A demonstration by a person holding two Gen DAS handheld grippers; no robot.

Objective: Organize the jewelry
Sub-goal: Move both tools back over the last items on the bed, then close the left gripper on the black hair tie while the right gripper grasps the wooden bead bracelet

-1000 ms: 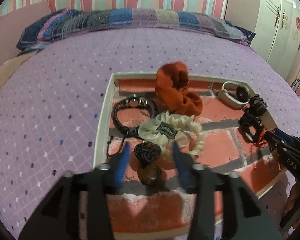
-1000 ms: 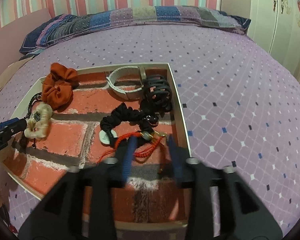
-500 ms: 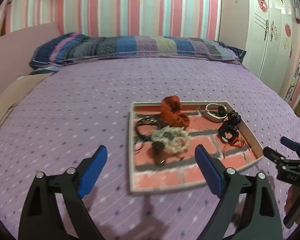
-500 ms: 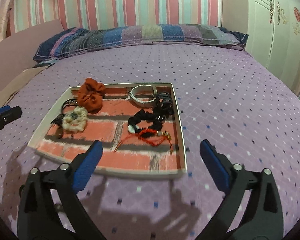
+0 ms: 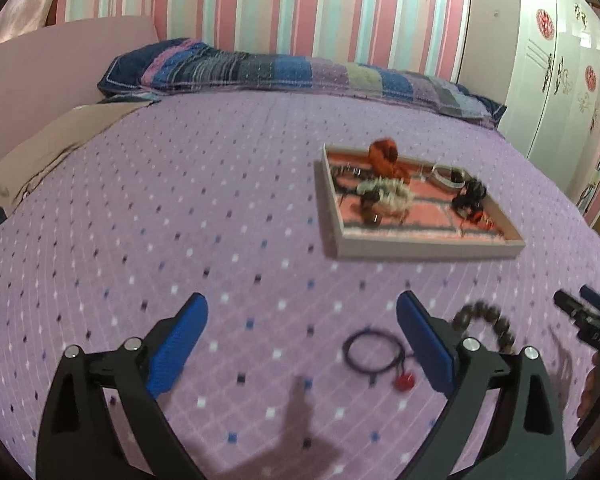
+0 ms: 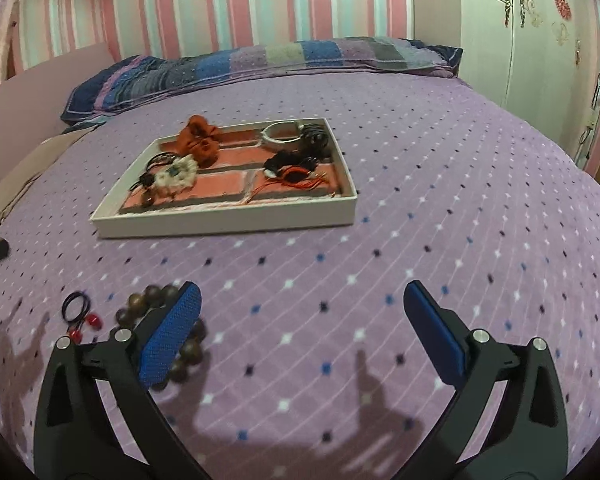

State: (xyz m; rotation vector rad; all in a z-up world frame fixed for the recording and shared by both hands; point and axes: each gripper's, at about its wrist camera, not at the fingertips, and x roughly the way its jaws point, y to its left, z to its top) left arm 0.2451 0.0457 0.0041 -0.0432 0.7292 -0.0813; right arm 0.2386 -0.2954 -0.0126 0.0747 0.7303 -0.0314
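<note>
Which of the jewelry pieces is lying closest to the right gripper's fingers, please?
The brown wooden bead bracelet, looped on the bedspread partly behind the right gripper's left finger; the thin black cord bracelet lies farther left, everything else in the tray.

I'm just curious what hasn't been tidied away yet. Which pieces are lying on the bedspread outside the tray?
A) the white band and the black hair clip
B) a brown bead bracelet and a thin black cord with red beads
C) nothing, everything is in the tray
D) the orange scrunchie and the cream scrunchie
B: the brown bead bracelet and the black cord with red beads lie on the purple bedspread, apart from the tray.
</note>
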